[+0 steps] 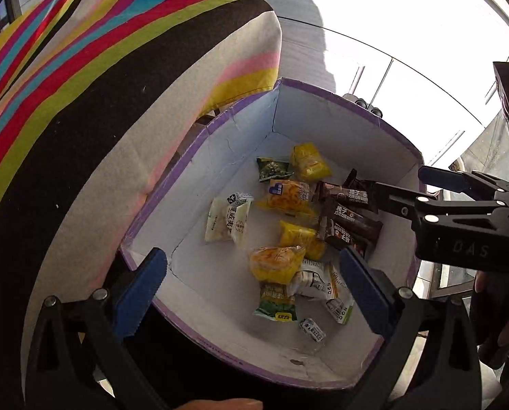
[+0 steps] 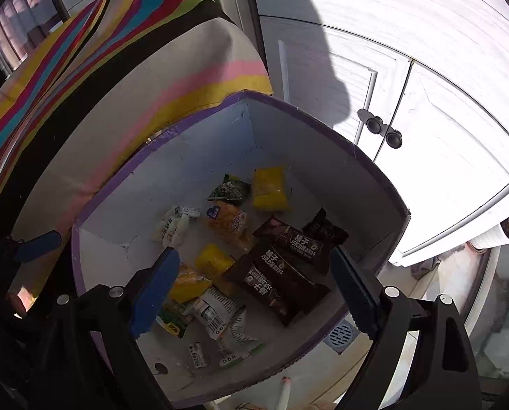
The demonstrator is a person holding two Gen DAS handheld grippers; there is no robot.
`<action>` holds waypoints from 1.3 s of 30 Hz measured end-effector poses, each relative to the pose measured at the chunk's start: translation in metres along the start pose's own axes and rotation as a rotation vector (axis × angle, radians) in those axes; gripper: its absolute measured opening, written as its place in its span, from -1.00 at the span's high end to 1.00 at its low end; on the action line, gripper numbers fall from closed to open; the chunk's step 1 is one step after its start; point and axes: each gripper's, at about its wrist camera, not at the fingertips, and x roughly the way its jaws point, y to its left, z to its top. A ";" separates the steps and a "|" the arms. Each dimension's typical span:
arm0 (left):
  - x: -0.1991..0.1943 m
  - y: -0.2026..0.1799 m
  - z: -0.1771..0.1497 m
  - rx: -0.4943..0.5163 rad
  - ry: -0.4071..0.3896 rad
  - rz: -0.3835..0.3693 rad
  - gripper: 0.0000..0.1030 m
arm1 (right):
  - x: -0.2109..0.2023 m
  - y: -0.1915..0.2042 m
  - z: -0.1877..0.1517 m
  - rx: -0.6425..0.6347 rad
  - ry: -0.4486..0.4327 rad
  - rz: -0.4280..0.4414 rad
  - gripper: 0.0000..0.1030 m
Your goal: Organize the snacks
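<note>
Left wrist view: a striped cloth (image 1: 94, 78) fills the upper left, draped over something just beside the box (image 1: 220, 143), which is the landmark here. The box is open-topped, white inside with a purple rim, and white cabinet doors (image 2: 408, 78) stand behind it.

All the snacks (image 1: 288, 235) lie loose on the box floor. Three brown bars (image 2: 281, 270) lie together against its right side, overlapping. Yellow packets (image 1: 309, 161) are spread from the far end through the middle to an orange-yellow one (image 1: 275, 262) nearer the front. A white packet (image 1: 225, 222) lies toward the left wall, a small green packet (image 1: 273, 169) near the far corner, and another green one (image 1: 275, 302) beside white wrappers (image 1: 317, 282) at the near end.

The left gripper (image 1: 252, 287) hangs over the near end of the box, jaws spread wide, holding nothing. The right gripper (image 2: 254, 294) sits above the box's right side, fingers likewise wide apart and empty, with the brown bars seen between them. From the left wrist its fingers (image 1: 438, 177) reach in over the right rim.
</note>
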 end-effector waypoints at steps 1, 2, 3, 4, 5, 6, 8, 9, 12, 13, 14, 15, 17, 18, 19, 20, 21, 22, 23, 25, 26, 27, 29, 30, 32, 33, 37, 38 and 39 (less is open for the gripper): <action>0.000 0.000 0.000 -0.001 0.001 0.000 -0.96 | 0.000 0.000 0.000 0.001 0.000 0.002 -0.68; 0.000 0.001 0.000 -0.003 0.004 0.001 -0.96 | 0.001 0.000 0.000 0.002 0.001 0.004 -0.68; 0.001 0.001 0.000 -0.006 0.006 -0.001 -0.96 | 0.001 0.000 0.000 0.002 0.001 0.006 -0.68; 0.001 0.002 -0.001 -0.008 0.009 -0.002 -0.96 | 0.001 0.000 0.000 0.002 0.001 0.008 -0.67; 0.002 0.002 -0.001 -0.009 0.010 0.000 -0.96 | 0.001 0.001 0.000 0.001 0.002 0.010 -0.68; 0.002 0.002 -0.001 -0.009 0.010 0.000 -0.96 | 0.001 0.001 0.000 0.002 0.002 0.011 -0.68; 0.002 0.002 -0.001 -0.010 0.012 -0.002 -0.96 | 0.002 0.002 0.000 0.004 0.005 0.014 -0.68; 0.002 0.002 -0.001 -0.010 0.013 -0.002 -0.96 | 0.002 0.002 0.000 0.004 0.007 0.016 -0.68; 0.002 0.003 -0.002 -0.008 0.014 -0.004 -0.96 | 0.004 0.002 0.000 0.006 0.010 0.021 -0.68; 0.002 0.003 -0.002 -0.007 0.015 -0.005 -0.96 | 0.004 0.002 0.001 0.006 0.011 0.022 -0.68; 0.002 0.003 -0.002 -0.007 0.015 -0.006 -0.96 | 0.004 0.002 0.001 0.007 0.012 0.023 -0.68; 0.002 0.003 -0.003 -0.007 0.016 -0.007 -0.96 | 0.004 0.002 0.000 0.007 0.012 0.024 -0.68; 0.003 0.003 -0.003 -0.008 0.017 -0.006 -0.96 | 0.005 0.001 0.000 0.009 0.014 0.024 -0.67; 0.003 0.003 -0.003 -0.008 0.018 -0.007 -0.96 | 0.005 0.001 0.000 0.011 0.014 0.024 -0.68; 0.003 0.003 -0.003 -0.009 0.018 -0.007 -0.96 | 0.005 0.001 0.000 0.013 0.015 0.024 -0.68; 0.003 0.003 -0.003 -0.009 0.018 -0.007 -0.96 | 0.005 0.000 0.000 0.014 0.016 0.024 -0.68; 0.003 0.003 -0.004 -0.009 0.018 -0.007 -0.96 | 0.006 0.000 0.000 0.015 0.017 0.025 -0.68; 0.003 0.003 -0.004 -0.009 0.018 -0.007 -0.96 | 0.006 0.000 0.000 0.016 0.018 0.026 -0.68; 0.003 0.003 -0.004 -0.007 0.019 -0.008 -0.96 | 0.006 0.000 0.000 0.017 0.019 0.026 -0.68; 0.003 0.003 -0.004 -0.007 0.020 -0.009 -0.96 | 0.007 0.000 0.000 0.018 0.020 0.028 -0.68; 0.004 0.003 -0.004 -0.007 0.022 -0.008 -0.96 | 0.007 0.000 0.000 0.019 0.021 0.028 -0.68; 0.004 0.003 -0.004 -0.007 0.023 -0.008 -0.96 | 0.007 0.001 -0.001 0.019 0.023 0.029 -0.68; 0.004 0.003 -0.004 -0.008 0.024 -0.008 -0.96 | 0.008 0.001 -0.001 0.019 0.025 0.031 -0.68; 0.004 0.004 -0.004 -0.008 0.025 -0.008 -0.96 | 0.009 0.002 -0.002 0.019 0.027 0.031 -0.68; 0.004 0.004 -0.004 -0.007 0.024 -0.009 -0.96 | 0.010 0.002 -0.002 0.022 0.031 0.034 -0.68; 0.005 0.004 -0.004 -0.007 0.024 -0.009 -0.96 | 0.011 0.002 -0.003 0.024 0.033 0.037 -0.68; 0.005 0.003 -0.003 -0.007 0.024 -0.008 -0.96 | 0.012 0.003 -0.003 0.027 0.035 0.039 -0.68; 0.005 0.004 -0.003 -0.006 0.024 -0.008 -0.96 | 0.012 0.002 -0.003 0.028 0.035 0.039 -0.68; 0.005 0.004 -0.003 -0.007 0.024 -0.008 -0.96 | 0.012 0.002 -0.003 0.029 0.036 0.040 -0.68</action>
